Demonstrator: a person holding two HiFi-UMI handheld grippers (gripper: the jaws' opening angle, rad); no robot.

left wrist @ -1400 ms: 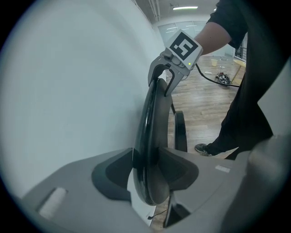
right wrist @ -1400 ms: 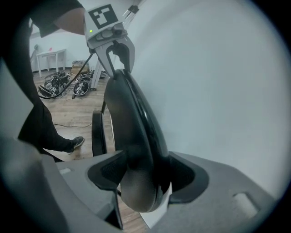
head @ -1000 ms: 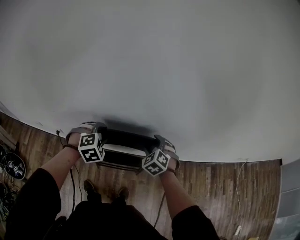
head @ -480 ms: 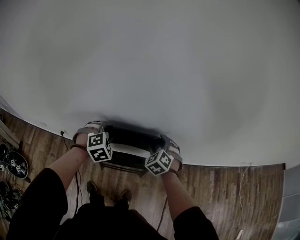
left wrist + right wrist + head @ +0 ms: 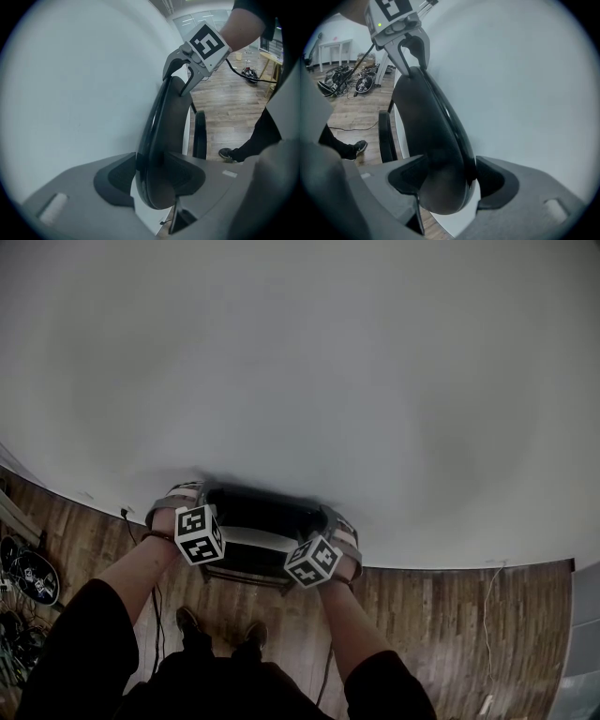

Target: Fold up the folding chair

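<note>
Pinched chair backrest (image 5: 169, 117) in left hand-held gripper (image 5: 152, 176), just eased right hand-held gripper (image 5: 447, 180) apart around it; needed re-clamping before folding.

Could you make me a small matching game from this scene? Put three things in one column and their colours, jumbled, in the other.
Things:
1. chair
2. wall
3. floor

Colours:
A. brown wood
B. black
C. white

Pairs: 1-B, 2-C, 3-A
</note>
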